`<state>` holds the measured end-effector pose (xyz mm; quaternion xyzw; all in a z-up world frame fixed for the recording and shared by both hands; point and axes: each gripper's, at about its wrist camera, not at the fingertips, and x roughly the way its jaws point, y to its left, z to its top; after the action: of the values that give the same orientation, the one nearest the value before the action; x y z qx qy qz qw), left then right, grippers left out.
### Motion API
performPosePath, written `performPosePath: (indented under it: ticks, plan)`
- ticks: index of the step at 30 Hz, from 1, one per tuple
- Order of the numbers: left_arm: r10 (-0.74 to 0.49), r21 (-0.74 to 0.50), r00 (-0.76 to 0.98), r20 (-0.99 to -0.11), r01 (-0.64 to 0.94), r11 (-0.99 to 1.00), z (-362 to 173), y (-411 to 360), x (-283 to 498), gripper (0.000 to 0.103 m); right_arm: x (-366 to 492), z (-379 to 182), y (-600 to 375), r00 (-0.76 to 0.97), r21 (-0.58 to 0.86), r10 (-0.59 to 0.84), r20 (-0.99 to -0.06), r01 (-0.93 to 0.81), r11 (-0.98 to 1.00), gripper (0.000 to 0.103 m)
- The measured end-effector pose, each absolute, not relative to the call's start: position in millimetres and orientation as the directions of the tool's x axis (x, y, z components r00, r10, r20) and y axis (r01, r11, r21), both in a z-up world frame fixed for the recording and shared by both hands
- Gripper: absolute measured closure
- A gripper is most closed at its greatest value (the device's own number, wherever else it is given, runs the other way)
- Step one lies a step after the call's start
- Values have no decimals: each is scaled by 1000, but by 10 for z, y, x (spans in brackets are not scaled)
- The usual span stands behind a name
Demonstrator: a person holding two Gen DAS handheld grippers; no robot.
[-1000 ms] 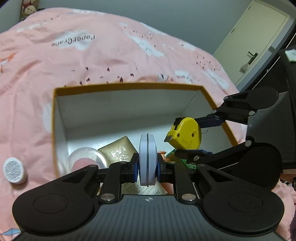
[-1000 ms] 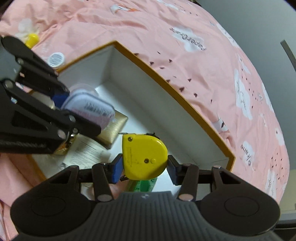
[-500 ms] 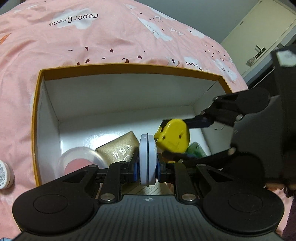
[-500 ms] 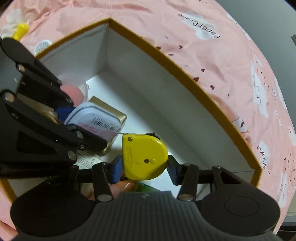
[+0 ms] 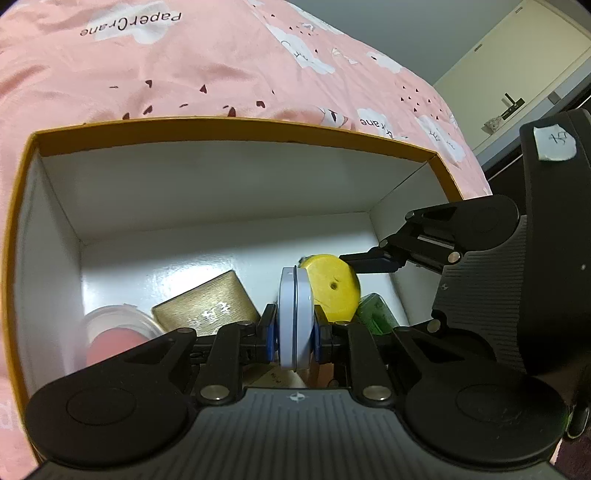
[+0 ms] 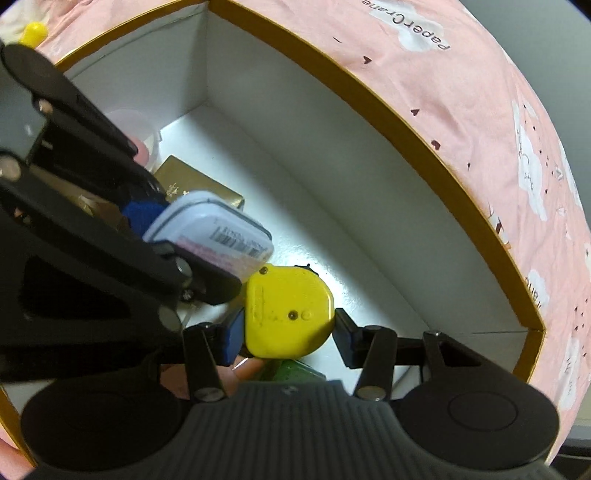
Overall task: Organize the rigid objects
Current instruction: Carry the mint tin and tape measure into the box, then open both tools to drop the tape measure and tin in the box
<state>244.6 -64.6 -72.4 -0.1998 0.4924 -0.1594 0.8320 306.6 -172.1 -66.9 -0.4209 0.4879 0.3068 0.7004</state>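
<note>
Left wrist view: the left hand-held gripper [image 5: 294, 338] sits low at centre frame, clamped on a pale blue tin [image 5: 294, 317] held on edge between its blue pads.
Tin: upright and thin from here, over the white floor of the box [image 5: 236, 129], just beside the yellow tape measure [image 5: 334, 286].
Right wrist view: the right hand-held gripper [image 6: 288, 334] is at lower centre, its blue pad pressed to the left side of the tape measure [image 6: 288, 314]; the right pad sits just beside the other side, and contact there is hard to make out.
Tape measure: inside the box, held above the floor, right of centre in the left view.
Tin from the right: a barcode label faces up, at centre left [image 6: 210, 232], its corner just above the tape measure.
Box: orange rim, white walls, resting on a pink bedspread [image 6: 461, 74] with cloud prints.
Gold box [image 5: 207, 304]: lying on the floor, lower left of centre.
Clear round pot [image 5: 118, 328]: pink contents, at lower left, beside the gold box.
Green item [image 5: 376, 314]: lower right, partly hidden behind the tape measure.
Yellow bit [image 6: 35, 29]: upper left corner, outside the box on the bed.
</note>
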Motion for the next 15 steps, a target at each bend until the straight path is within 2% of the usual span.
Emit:
performPosePath:
  ticks: [8, 10, 15]
  plan:
    - [-490, -518, 446, -749, 67, 853, -768, -684, 2469, 83, 3036, -596, -1773, 362, -311, 23, -932, -831, 461, 48]
    - [-494, -522, 441, -750, 67, 851, -780, -690, 2485, 83, 2989, -560, -1774, 371, -323, 20, -928, -833, 449, 41]
    - [-503, -540, 414, -759, 34, 841, -867, -685, 2508, 83, 2912, -557, -1773, 382, -342, 3, -924, -830, 441, 40]
